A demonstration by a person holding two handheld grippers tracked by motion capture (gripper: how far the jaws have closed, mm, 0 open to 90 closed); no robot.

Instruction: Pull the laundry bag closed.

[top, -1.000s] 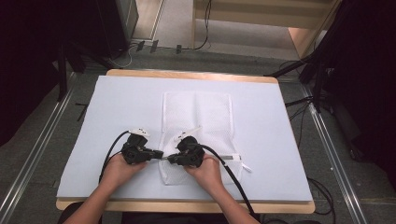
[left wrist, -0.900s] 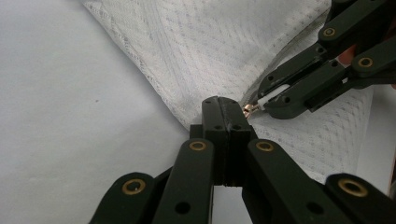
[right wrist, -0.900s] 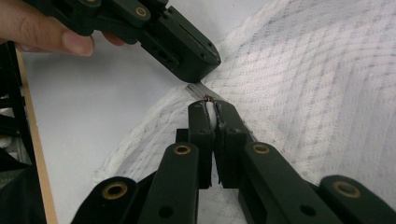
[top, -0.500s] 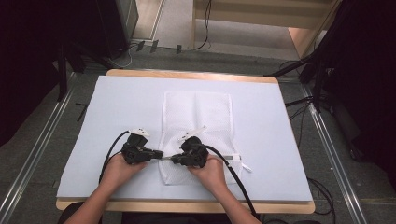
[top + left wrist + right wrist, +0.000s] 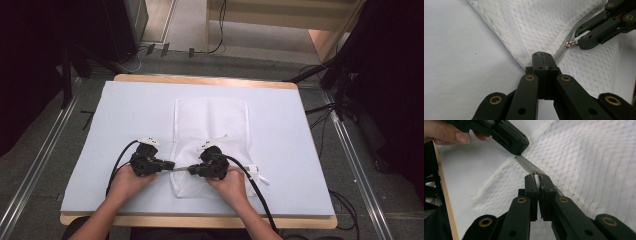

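White mesh bag (image 5: 210, 135) flat mid-mat (image 5: 300, 150), near edge lifted; zipper (image 5: 524, 163) strung taut between left gripper (image 5: 543, 56), clamped on bag's edge at zipper's end, and right gripper (image 5: 537, 179), pinching white pull tab (image 5: 536, 181) just beside.

White mesh-cloth bag (image 5: 544, 27) w/ metal zipper pull (image 5: 569, 44); matt plastic tools.
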